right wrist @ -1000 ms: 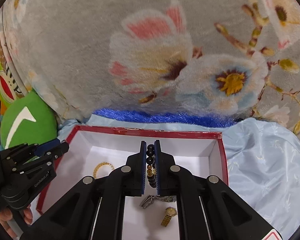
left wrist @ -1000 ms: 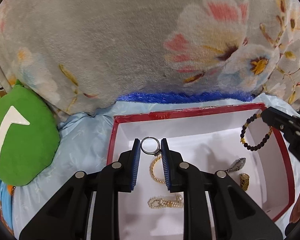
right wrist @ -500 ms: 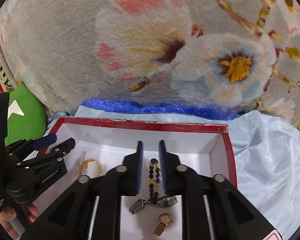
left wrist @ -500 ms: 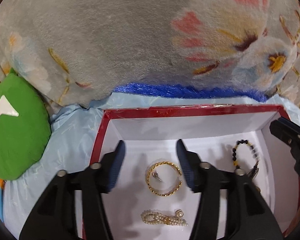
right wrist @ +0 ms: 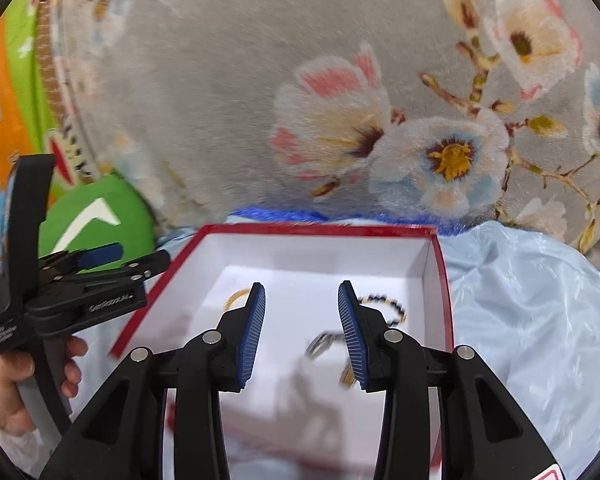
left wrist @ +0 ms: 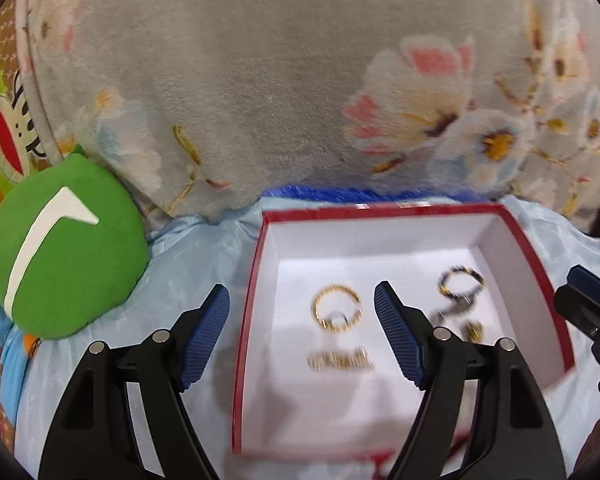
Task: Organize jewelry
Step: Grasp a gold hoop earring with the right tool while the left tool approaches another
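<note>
Red-rimmed box: white inside, lying on a pale blue satin sheet; in the right wrist view its red edge runs across the middle.
Gold bangle: flat on the box floor, left of centre, with a small silver ring lying inside its loop; a sliver of the bangle shows past the right tongs' finger.
Pearl strand: just in front of the bangle, blurred, apart from it.
Dark bead bracelet: on the box floor toward the right wall; also seen in the right wrist view.
Silver piece: touching the near side of the bead bracelet, too blurred to name.
Small gold item: just in front of the silver piece.
Left tongs: spread wide, gripping nothing; one blue pad over the sheet outside the box, the other over the box floor; seen from the side in the right wrist view.
Right tongs: spread apart, nothing between the pads, hovering above the box floor; their tip shows at the edge of the left wrist view.
Green cushion: on the sheet, left of the box.
Grey floral blanket: fills the background behind the box.
</note>
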